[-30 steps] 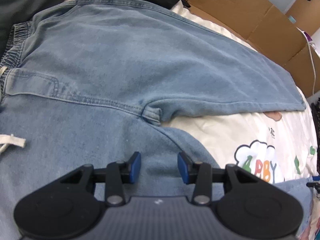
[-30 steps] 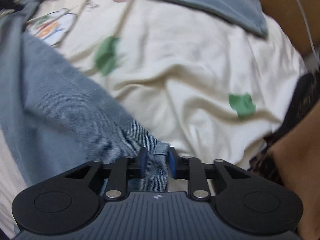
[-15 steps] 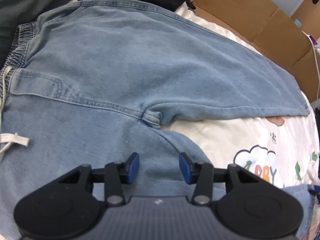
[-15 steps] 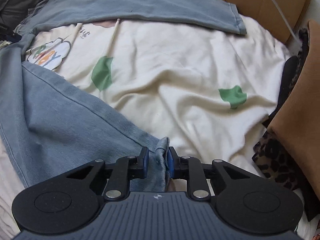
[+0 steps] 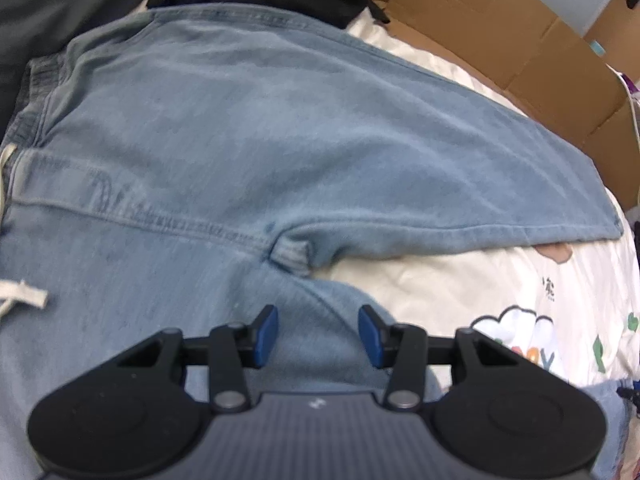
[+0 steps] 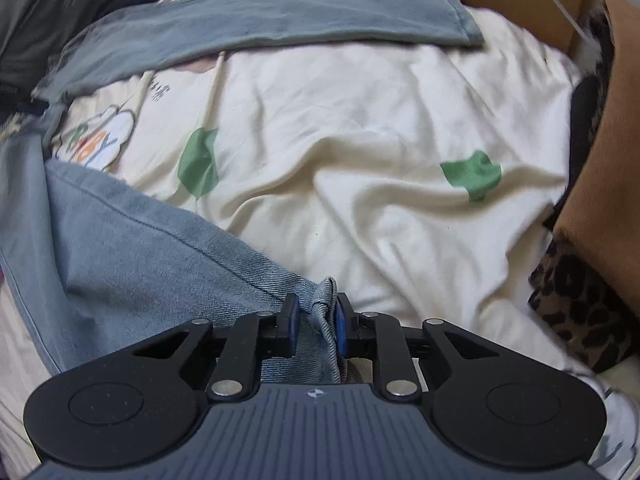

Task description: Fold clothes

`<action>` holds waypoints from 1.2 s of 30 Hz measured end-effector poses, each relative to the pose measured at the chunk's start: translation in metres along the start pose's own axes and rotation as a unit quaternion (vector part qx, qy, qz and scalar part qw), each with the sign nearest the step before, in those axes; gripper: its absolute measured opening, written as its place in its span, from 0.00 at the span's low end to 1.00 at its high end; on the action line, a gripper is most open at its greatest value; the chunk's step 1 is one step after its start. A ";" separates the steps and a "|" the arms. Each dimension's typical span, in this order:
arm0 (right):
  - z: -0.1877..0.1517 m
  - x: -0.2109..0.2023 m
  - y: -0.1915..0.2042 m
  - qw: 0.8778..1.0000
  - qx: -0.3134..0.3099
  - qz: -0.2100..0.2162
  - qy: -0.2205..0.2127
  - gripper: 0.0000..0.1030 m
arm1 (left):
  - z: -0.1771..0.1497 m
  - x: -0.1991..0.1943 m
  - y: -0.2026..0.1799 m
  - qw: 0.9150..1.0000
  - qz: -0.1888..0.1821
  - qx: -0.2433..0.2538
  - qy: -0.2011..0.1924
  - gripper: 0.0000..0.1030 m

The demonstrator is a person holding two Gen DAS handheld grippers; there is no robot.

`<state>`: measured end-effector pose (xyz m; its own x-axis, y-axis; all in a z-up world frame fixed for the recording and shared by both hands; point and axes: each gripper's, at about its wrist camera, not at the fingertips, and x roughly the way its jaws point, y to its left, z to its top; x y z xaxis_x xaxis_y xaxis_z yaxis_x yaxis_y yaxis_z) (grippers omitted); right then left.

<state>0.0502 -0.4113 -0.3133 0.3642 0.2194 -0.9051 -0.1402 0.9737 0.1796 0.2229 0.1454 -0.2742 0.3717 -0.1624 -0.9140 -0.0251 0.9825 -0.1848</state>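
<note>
One tool, the right tool (image 6: 314,322), pinches the jeans (image 6: 132,248) hem at six o'clock. That thin bite could slip. Left tool (image 5: 318,336) hangs unclenched above the denim.

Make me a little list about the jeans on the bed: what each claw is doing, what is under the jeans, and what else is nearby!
garment: light blue denim jeans, spread out, legs apart
left claw: open, above the near leg close to the crotch, holding nothing
right claw: shut on the near leg's hem
far leg: lying flat
underneath: cream bedsheet with green patches
nearby: brown cardboard, leopard-print fabric
</note>
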 end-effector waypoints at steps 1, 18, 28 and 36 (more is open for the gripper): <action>0.001 0.000 -0.001 1.000 0.003 0.002 0.003 0.18 | 0.001 0.000 -0.001 1.000 0.001 0.003 -0.001 0.46; -0.008 -0.077 0.012 0.993 0.029 -0.109 -0.018 0.07 | 0.003 0.006 -0.001 1.000 0.013 0.018 0.006 0.46; -0.015 -0.083 0.002 0.987 0.063 -0.149 -0.001 0.07 | -0.001 0.011 0.006 1.000 0.018 0.020 0.011 0.46; -0.024 -0.100 0.010 0.985 0.082 -0.149 0.033 0.07 | 0.003 0.010 0.010 0.999 0.018 0.028 0.010 0.45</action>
<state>-0.0094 -0.4249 -0.2303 0.3062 -0.0765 -0.9489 0.1156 0.9924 -0.0427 0.2288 0.1535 -0.2844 0.3522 -0.1279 -0.9272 0.0131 0.9912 -0.1317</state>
